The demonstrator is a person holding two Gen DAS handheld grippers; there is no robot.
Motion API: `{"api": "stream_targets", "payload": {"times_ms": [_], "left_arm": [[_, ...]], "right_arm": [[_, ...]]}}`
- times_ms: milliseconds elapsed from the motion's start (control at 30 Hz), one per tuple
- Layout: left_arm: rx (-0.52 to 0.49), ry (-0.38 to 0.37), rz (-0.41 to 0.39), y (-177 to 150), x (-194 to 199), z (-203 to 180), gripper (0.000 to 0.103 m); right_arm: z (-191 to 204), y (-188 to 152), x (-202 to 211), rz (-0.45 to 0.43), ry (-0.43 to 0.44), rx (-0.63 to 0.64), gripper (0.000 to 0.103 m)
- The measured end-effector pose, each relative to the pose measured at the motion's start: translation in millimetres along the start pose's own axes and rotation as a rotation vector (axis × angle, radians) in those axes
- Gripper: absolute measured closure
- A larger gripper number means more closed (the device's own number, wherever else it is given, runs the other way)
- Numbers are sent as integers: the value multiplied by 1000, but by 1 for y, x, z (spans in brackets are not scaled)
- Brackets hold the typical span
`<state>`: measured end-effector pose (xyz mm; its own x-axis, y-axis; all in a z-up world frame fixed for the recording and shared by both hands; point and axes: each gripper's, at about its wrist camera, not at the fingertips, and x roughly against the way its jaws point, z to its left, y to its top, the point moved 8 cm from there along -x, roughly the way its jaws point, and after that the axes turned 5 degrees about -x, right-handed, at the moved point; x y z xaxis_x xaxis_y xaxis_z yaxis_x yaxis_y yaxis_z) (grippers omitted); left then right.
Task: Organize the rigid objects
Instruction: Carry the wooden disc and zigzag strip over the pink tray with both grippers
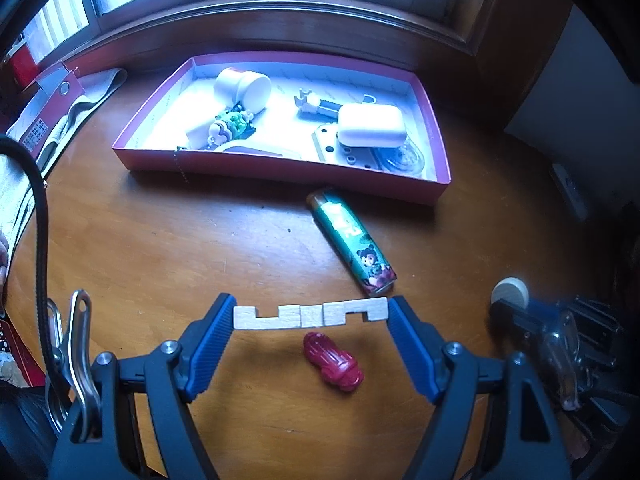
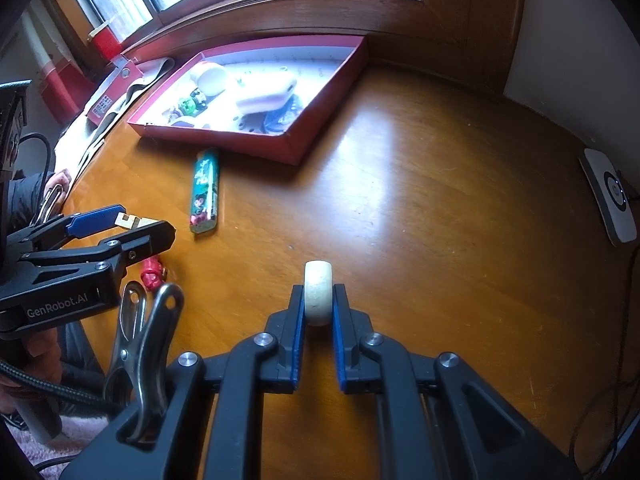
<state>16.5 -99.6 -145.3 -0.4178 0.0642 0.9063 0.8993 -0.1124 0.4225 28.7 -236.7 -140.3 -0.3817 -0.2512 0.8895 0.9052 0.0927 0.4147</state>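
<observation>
The left gripper (image 1: 311, 314) pinches a notched wooden bar (image 1: 311, 317) endwise, a blue pad pressed against each end, above a brown wooden table (image 1: 200, 240). Under the bar a small red toy (image 1: 333, 361) lies on the table. Farther off, a green lighter (image 1: 352, 240) lies on its side just near of a red tray (image 1: 280, 170), which sits by the window and holds a white cup (image 1: 243, 86), a white case (image 1: 370, 125) and other small items. The right gripper (image 2: 318, 300) is pressed together on a pale ring (image 2: 318, 298), held upright over bare table to the right of the left gripper.
</observation>
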Motion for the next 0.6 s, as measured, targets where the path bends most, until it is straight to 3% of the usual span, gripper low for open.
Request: {"api": "stream_targets", "payload": {"times_ms": [600], "left_arm": [[-18,-5,-31,3,9,28,23]], "right_arm": [[36,10,1,-14,28,11,90]]}}
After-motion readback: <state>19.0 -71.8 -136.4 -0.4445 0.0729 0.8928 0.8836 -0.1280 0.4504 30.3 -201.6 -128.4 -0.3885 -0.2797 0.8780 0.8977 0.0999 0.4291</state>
